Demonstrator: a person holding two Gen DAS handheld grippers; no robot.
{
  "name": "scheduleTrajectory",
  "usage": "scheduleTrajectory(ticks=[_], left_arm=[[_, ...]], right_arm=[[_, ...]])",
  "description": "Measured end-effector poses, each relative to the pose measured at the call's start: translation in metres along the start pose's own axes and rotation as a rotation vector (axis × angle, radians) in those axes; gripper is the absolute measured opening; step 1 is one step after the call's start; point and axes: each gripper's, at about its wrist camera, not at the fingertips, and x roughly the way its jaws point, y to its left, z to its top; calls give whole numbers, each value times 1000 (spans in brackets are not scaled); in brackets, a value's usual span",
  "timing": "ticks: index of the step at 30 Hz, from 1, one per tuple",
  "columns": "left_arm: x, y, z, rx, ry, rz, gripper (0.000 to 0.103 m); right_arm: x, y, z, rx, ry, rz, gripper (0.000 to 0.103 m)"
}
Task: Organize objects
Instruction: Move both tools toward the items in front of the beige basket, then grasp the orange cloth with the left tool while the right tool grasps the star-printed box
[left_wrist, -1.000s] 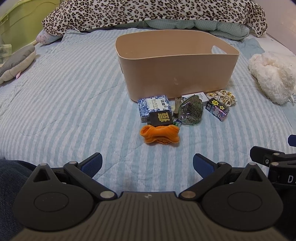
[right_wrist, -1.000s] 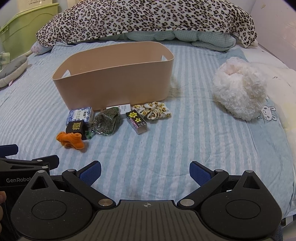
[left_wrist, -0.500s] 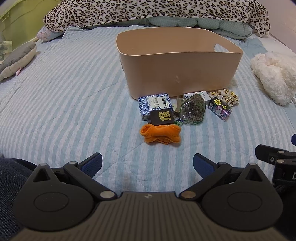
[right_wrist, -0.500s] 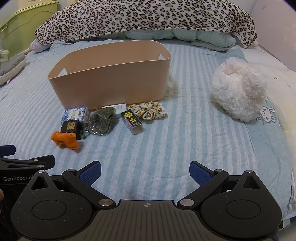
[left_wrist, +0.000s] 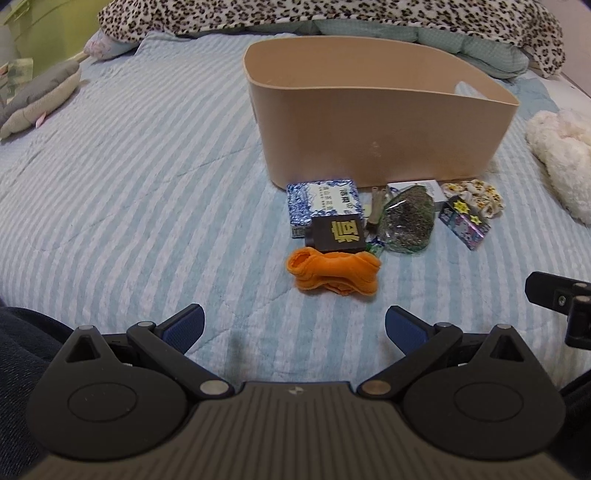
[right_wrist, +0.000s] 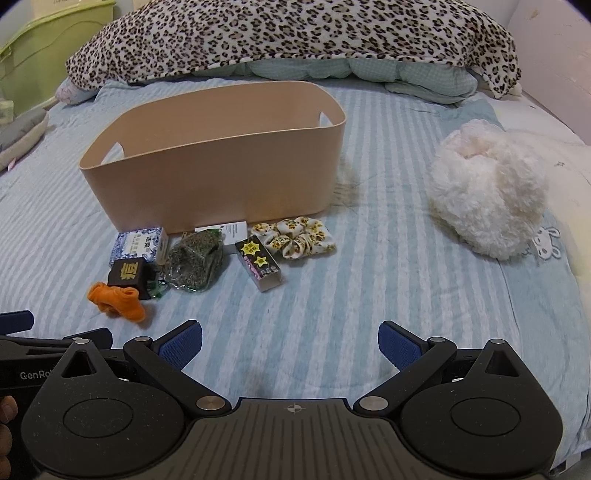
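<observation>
Both grippers spread, empty: left gripper (left_wrist: 294, 325) lines up the orange cloth (left_wrist: 332, 271) at twelve o'clock; beige bin (left_wrist: 373, 125) waits beyond.

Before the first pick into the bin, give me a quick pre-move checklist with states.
1. Left claw open, nothing held: ok.
2. Right claw open, nothing held: ok.
3. Tan bin upright on the bed, top unobstructed: ok.
4. Bin contents: cannot tell; only the upper inner walls show, floor hidden.
5. Nearest item, orange cloth, lies ahead of the left claw with bare bedding in between: ok.
6. Items separated for clean single grasps: not ok. Black box is tight against the blue-and-white box and the orange cloth; bag of dried herbs is crowded in beside them.
</observation>
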Motion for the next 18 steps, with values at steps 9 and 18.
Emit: scheduleTrajectory(ticks=[9,18], left_arm=[[26,1,12,-28,7,-14,103],[49,0,14,3,-12,-12,92]], right_arm=[[33,10,11,-50,40,-15,103],[69,18,17,-31,48,8,95]])
